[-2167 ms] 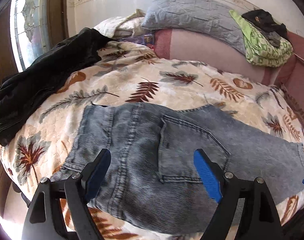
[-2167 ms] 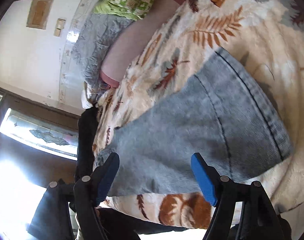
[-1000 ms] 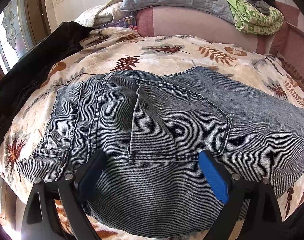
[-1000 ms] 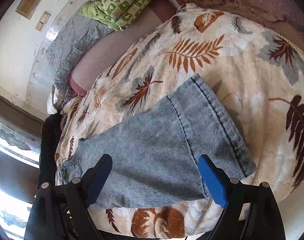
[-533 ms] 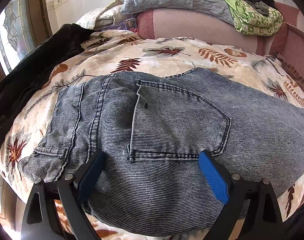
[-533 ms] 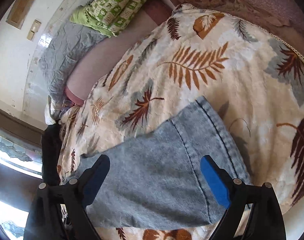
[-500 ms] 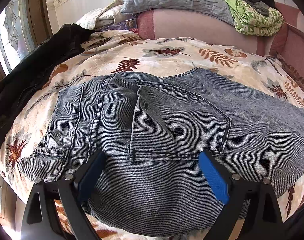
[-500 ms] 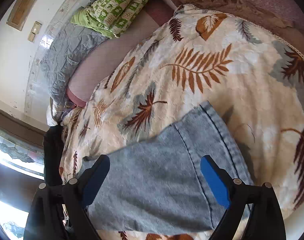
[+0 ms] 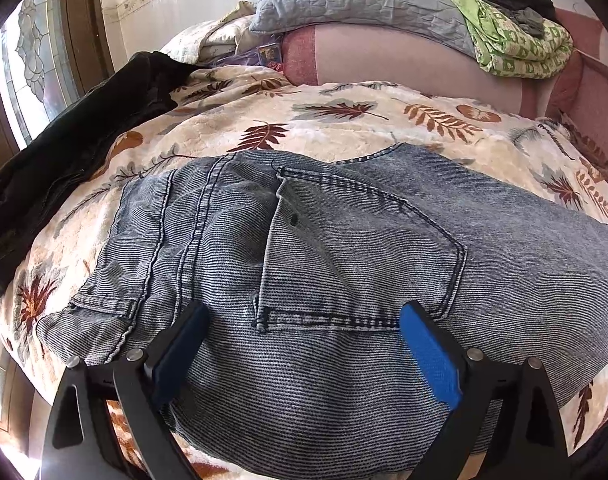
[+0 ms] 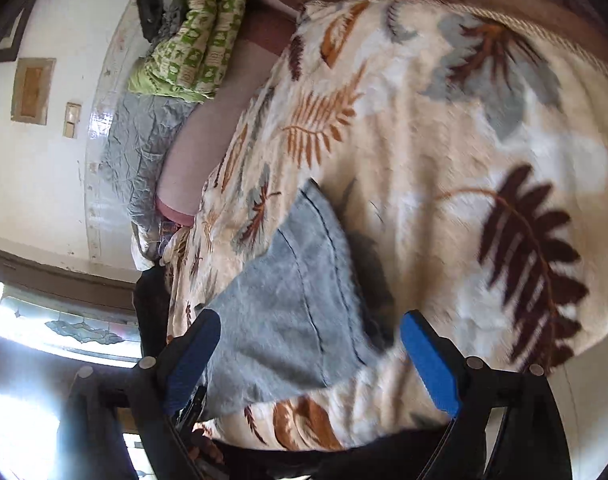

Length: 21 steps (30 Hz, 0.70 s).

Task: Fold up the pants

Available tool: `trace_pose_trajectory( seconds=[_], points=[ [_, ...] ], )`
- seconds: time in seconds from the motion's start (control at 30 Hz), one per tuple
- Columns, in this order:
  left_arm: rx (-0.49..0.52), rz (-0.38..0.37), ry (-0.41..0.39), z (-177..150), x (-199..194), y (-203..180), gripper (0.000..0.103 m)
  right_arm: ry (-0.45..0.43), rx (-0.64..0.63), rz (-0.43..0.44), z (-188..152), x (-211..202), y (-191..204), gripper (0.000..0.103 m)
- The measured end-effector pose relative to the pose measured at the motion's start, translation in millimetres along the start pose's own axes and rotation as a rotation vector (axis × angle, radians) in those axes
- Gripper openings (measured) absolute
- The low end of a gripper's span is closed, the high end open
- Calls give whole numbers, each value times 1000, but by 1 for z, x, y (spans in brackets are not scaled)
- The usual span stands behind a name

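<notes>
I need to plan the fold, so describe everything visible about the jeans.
The jeans are faded blue-grey denim with a ribbed look, lying flat and back pocket up on the leaf-print blanket. Waistband, belt loop and stitched seams sit at the left; the leg runs right to a hemmed cuff. Neither open tool grips them.

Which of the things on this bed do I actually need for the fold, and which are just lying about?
For the job:
jeans
left hand-held gripper, open
right hand-held gripper, open

Lying about:
black garment
grey pillow
green cloth
leaf blanket, only the surface underneath
</notes>
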<state>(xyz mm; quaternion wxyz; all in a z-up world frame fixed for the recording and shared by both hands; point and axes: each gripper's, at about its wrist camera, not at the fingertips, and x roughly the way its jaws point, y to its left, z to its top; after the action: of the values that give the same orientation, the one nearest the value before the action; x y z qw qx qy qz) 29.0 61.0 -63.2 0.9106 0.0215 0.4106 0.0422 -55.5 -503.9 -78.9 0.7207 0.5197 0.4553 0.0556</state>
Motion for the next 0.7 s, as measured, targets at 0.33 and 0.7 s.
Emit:
trace_pose_trajectory(
  seconds=[0.33, 0.7],
  points=[
    [9, 21, -21, 1, -9, 0, 96, 77, 156, 244, -16, 35, -19, 94],
    [1, -28, -51, 14, -32, -15, 96, 4, 185, 132, -8, 45, -16, 87]
  ],
)
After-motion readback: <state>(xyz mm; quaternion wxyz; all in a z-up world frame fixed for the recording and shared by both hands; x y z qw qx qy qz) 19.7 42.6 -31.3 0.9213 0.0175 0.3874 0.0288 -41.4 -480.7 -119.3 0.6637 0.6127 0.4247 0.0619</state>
